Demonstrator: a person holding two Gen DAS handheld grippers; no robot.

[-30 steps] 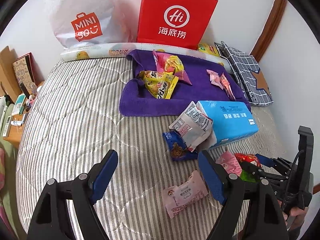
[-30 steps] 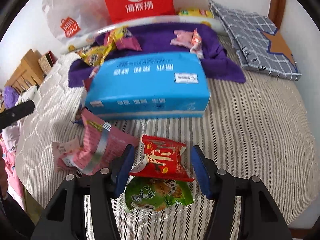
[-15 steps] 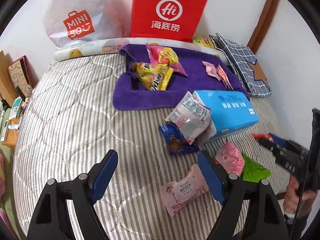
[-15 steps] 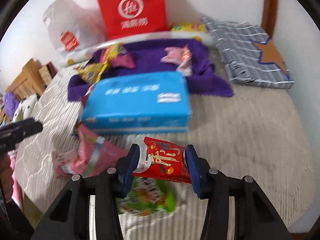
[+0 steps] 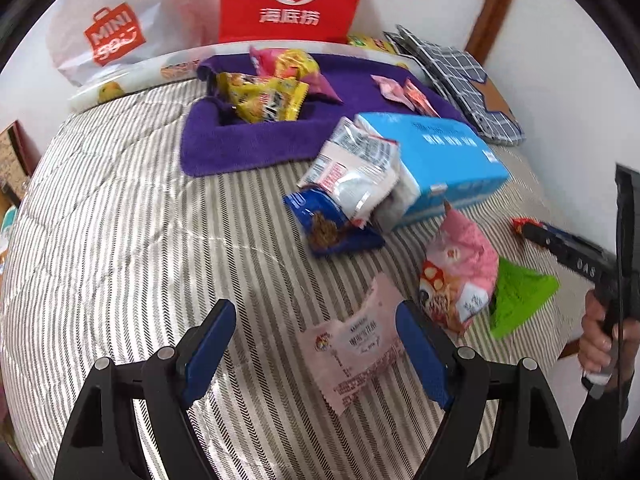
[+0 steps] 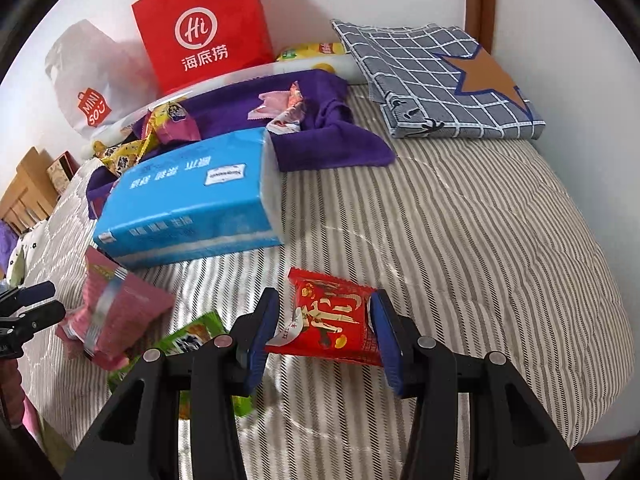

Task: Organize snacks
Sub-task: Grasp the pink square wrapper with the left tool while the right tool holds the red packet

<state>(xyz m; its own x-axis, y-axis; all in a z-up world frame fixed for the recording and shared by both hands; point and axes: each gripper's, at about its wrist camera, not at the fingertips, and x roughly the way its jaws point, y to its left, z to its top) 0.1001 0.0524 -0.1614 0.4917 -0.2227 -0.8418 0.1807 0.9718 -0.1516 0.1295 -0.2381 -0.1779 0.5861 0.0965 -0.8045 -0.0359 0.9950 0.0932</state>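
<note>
On the striped bedcover, just in front of the blue tissue pack (image 6: 188, 200), the red snack packet (image 6: 334, 318) sits clamped between the 2 pads of the right gripper (image 6: 326, 330) — jaws part-closed against its edges. The left gripper (image 5: 316, 354) hangs wide apart over a pale pink wrapper (image 5: 356, 344), pads clear of it. A green packet (image 5: 520, 296) lies beside a pink bag (image 5: 460, 276).

Bare quilt (image 6: 460, 240) right; tissue pack (image 6: 188, 204) blocks left.
</note>
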